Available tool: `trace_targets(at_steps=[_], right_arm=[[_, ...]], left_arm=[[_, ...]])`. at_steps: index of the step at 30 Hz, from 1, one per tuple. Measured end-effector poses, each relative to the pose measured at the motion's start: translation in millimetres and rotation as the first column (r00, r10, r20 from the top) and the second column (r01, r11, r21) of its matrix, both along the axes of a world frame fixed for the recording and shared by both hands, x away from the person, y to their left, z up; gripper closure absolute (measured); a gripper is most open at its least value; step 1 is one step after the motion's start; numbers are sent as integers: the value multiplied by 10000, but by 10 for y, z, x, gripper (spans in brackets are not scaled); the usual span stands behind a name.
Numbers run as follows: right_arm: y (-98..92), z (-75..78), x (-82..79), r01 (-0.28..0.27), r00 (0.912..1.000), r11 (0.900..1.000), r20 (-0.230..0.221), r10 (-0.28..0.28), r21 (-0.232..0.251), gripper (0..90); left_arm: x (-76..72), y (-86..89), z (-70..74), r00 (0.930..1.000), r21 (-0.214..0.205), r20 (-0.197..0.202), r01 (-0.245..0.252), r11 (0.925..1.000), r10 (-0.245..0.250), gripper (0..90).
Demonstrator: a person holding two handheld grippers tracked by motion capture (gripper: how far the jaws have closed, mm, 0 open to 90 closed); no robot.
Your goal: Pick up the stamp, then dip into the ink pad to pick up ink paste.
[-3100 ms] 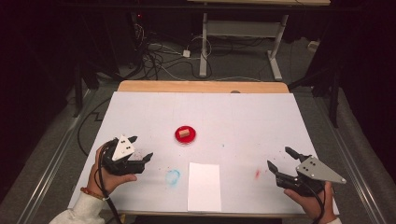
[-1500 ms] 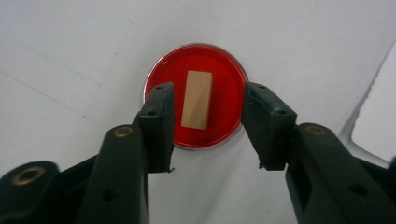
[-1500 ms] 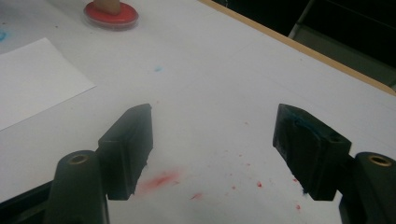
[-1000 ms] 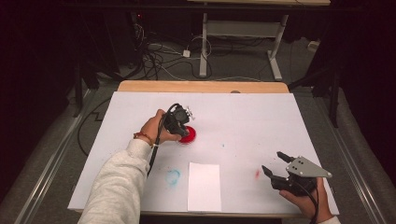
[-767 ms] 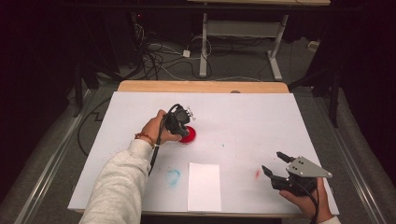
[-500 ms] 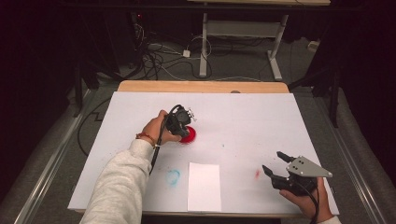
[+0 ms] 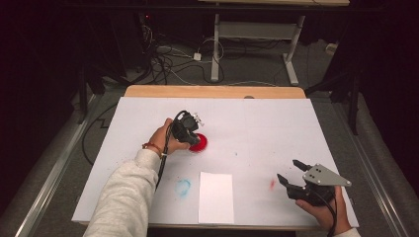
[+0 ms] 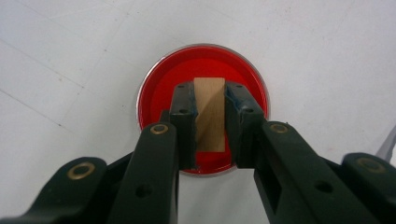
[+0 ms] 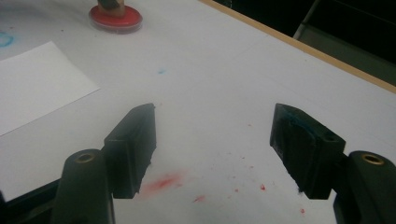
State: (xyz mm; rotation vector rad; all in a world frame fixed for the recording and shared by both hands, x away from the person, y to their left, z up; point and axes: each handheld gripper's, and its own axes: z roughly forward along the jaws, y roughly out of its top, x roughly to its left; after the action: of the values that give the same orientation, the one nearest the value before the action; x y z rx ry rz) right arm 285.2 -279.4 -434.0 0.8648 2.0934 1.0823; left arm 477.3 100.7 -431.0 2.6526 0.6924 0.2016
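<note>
Jaws of the left gripper (image 8: 208, 119) are clamped tight on the wooden block (image 8: 209, 112), having just closed the last bit, pads pressing both its sides. The block stands in the round red ink pad (image 8: 159, 88) at mid-table on the white table cover (image 7: 257, 123). The right gripper (image 9: 212, 144) hangs open and empty over a red smear (image 9: 161, 183), near the white paper sheet (image 7: 216, 197).

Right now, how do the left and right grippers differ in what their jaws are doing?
The left gripper has its jaws shut on the wooden block standing in the red dish; the right gripper has its jaws spread wide with nothing between them. The left is out at mid-table; the right sits at the near edge over red smears. Both have black jaws.
</note>
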Motion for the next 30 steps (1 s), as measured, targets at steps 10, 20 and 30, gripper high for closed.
trace_targets(at_steps=[10,20,30], right_arm=[[-12,25,3,75,9998,9999,173,-77,149,300],[-12,30,-20,104,9994,9998,327,-110,179,277],[-6,67,-79,290,9971,9995,707,-298,126,193]], left_arm=[[-145,134,276,9959,-500,882,-146,9986,189,734],[-432,310,560,9812,-1717,1885,-90,9851,418,734],[-570,376,549,9773,-2126,2070,3,9771,447,733]])
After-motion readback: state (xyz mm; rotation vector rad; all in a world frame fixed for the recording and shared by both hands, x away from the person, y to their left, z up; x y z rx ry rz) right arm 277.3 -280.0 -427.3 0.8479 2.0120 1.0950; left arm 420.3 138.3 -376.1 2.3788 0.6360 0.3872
